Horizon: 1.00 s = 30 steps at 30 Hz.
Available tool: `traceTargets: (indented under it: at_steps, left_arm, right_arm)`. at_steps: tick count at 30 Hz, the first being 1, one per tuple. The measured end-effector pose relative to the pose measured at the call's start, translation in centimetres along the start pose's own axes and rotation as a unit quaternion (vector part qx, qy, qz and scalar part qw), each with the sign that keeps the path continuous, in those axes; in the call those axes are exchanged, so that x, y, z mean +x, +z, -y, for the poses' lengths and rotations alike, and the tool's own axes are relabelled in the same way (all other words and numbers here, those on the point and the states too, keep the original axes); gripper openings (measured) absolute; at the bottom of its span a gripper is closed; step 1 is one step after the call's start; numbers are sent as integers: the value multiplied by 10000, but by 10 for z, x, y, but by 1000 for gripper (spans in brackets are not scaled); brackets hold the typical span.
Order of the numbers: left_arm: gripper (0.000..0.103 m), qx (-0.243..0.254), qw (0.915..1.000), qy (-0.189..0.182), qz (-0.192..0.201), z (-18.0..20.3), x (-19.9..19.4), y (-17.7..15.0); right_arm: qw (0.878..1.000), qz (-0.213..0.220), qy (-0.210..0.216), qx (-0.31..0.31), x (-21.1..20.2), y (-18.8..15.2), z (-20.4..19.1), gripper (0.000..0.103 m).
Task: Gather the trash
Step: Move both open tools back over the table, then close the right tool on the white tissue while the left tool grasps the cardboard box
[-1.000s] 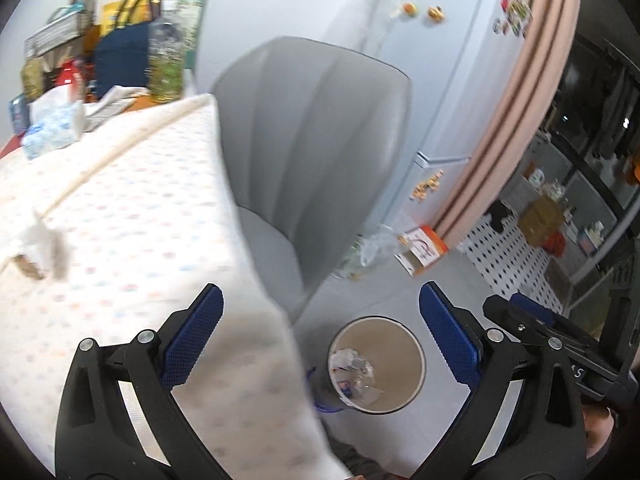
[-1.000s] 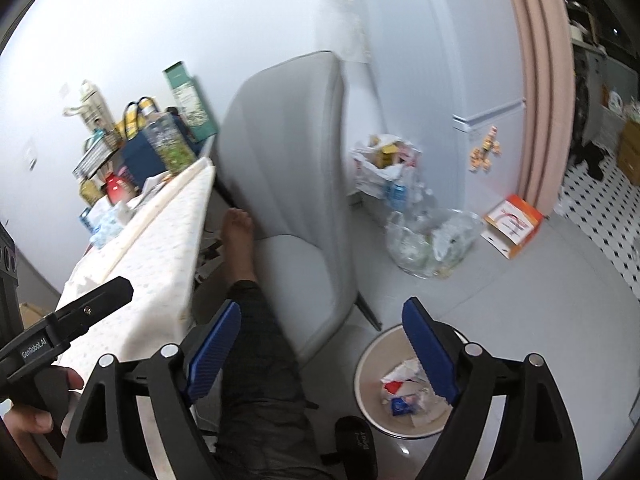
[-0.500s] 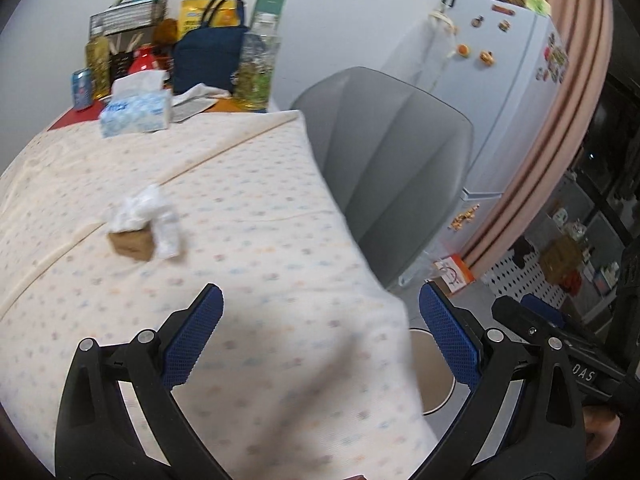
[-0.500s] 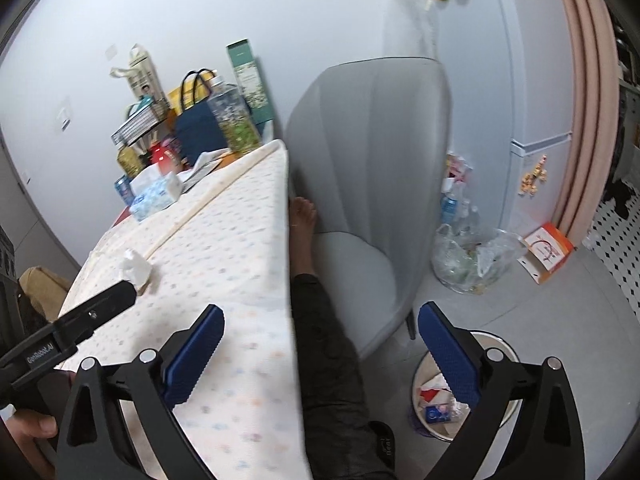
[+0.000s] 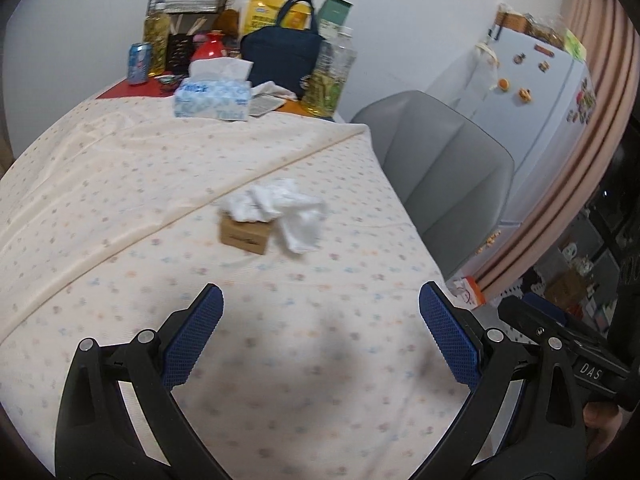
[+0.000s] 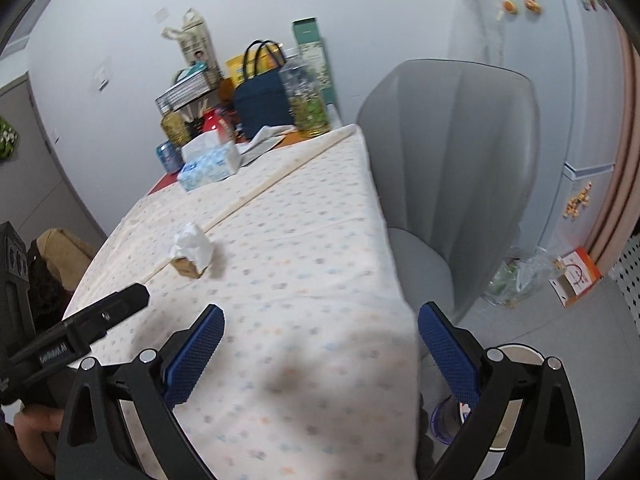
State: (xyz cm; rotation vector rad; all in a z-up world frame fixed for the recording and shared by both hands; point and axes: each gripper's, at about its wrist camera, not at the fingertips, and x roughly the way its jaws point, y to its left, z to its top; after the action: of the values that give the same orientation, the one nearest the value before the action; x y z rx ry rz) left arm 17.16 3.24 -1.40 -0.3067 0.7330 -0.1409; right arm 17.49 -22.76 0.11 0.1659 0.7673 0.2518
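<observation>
Tissue (image 5: pixel 286 208) on small box (image 5: pixel 244 234) mid-table, left tool (image 5: pixel 320 330) and right tool (image 6: pixel 320 334) both spread wide, empty

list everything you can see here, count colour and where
crumpled tissue: 1, white, mid table, against the box
small cardboard box: 1, brown, mid table
tablecloth: 1, cream with dots, over the table
tissue box: 1, blue-white, far end
tote bag: 1, navy, far end
drink can: 1, blue, far left
chair: 1, grey, right of table
fridge: 1, white, with magnets
trash bin: 1, on the floor, mostly hidden
left gripper: open, above table
right gripper: open, at table edge
</observation>
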Motion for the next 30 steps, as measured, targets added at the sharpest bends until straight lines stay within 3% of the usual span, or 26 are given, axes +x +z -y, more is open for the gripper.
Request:
traceTargets:
  at_steps: [6, 13, 22, 28, 29, 30]
  left_arm:
    - [97, -260, 9995, 137, -127, -35, 6, 4]
    - [76, -346, 9985, 286, -311, -52, 27, 16]
    - [68, -320, 9979, 367, -422, -65, 38, 29]
    - [67, -386, 9968, 537, -450, -83, 33, 32]
    - [67, -395, 9966, 566, -460, -86, 32, 33]
    - [67, -407, 9963, 591, -465, -89, 31, 33]
  right_arm:
    - [9997, -127, 187, -50, 16, 4, -20, 89]
    - [9985, -346, 401, -101, 35, 14, -30, 74]
    - [9927, -751, 909, -254, 77, 32, -68, 61]
    - [9868, -1112, 1125, -341, 115, 39, -96, 49]
    - [9860, -1153, 1150, -366, 122, 41, -102, 45]
    - [9853, -1190, 1167, -377, 127, 42, -105, 35]
